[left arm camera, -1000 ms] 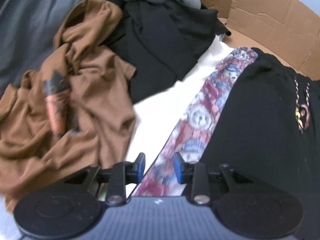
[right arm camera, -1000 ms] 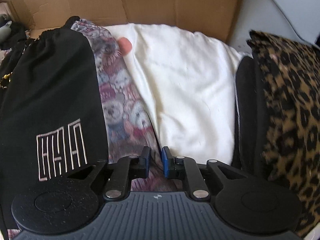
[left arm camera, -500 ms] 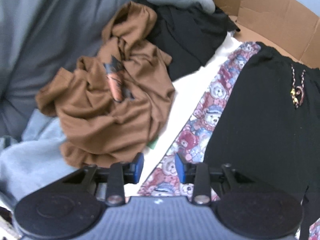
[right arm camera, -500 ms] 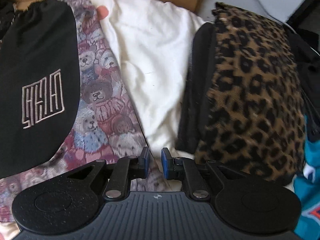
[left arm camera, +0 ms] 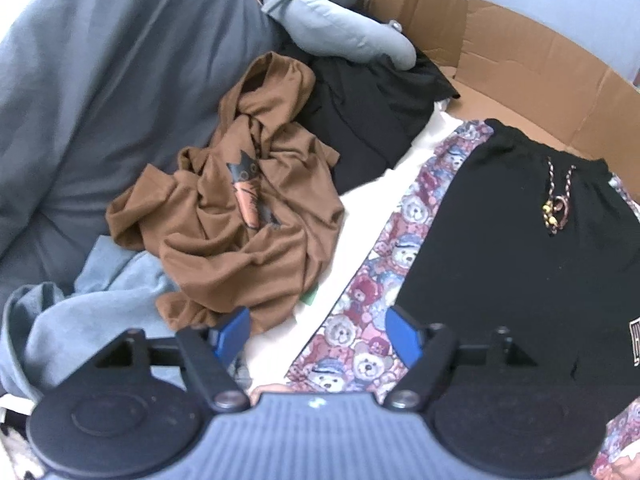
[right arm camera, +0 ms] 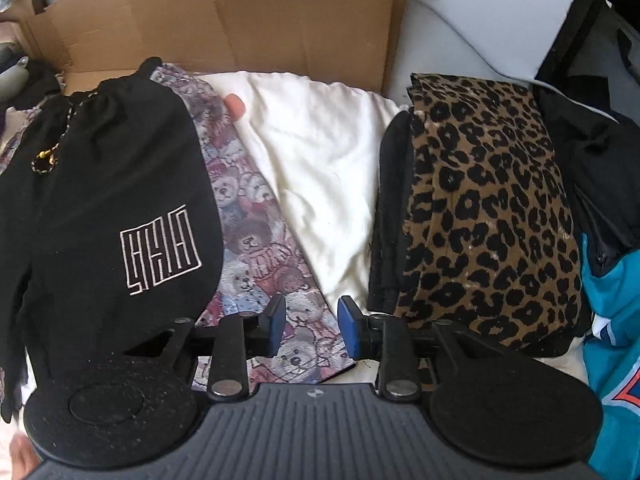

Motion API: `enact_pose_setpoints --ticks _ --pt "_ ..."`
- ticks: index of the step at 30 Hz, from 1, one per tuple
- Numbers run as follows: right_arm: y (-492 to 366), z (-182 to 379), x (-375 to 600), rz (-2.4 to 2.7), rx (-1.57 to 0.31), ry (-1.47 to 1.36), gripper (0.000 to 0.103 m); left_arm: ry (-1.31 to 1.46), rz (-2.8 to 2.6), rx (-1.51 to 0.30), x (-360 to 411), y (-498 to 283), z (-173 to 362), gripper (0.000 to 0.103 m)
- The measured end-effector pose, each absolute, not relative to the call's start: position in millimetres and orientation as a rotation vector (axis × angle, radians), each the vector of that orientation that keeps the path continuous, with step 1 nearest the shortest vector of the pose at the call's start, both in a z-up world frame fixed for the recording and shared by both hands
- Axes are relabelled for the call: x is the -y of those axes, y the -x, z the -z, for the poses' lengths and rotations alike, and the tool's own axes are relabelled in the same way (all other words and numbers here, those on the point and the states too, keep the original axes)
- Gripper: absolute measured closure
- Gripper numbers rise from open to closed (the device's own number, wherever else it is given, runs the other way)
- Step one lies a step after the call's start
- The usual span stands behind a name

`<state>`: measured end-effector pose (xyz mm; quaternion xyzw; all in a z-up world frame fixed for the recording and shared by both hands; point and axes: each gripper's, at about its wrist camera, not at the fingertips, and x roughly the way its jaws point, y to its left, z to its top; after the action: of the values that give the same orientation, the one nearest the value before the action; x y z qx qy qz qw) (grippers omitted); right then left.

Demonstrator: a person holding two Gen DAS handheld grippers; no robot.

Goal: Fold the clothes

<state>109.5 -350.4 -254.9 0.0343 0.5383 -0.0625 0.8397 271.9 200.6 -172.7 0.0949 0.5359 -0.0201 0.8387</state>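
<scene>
Left wrist view, left gripper (left arm camera: 318, 330) spread wider than before (nothing held), right gripper (right arm camera: 311, 330) likewise parted further, empty.

matt brown jersey shirt (left arm camera: 240, 232), woven teddy-bear cloth (left arm camera: 384, 280), corrugated cardboard box (right arm camera: 240, 20)

Ahead of my left gripper (left arm camera: 316, 334), the black shorts (left arm camera: 520, 248) run off the right edge, so I read only a sliver of their embroidered logo (left arm camera: 635, 338). The white sheet (left arm camera: 360, 236) disappears under the brown shirt (left arm camera: 240, 232) and the teddy-bear cloth (left arm camera: 384, 280). Ahead of my right gripper (right arm camera: 312, 326), the leopard garment (right arm camera: 488, 208) covers most of a black piece (right arm camera: 386, 216) beneath it. To its right, a teal garment (right arm camera: 616, 320) is cut by the frame. The pink thing (right arm camera: 236, 106) far ahead I cannot identify.
</scene>
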Motion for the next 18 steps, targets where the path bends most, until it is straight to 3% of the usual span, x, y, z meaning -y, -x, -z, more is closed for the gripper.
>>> enact_pose_setpoints --ticks 7,18 --pt "-110 255 337 0.104 -1.092 -0.068 0.068 -0.228 0.002 -1.14 -210 -271 220 0.026" --pt "-99 317 335 0.157 -1.195 -0.129 0.068 -0.144 -0.025 -1.24 -249 -276 280 0.03"
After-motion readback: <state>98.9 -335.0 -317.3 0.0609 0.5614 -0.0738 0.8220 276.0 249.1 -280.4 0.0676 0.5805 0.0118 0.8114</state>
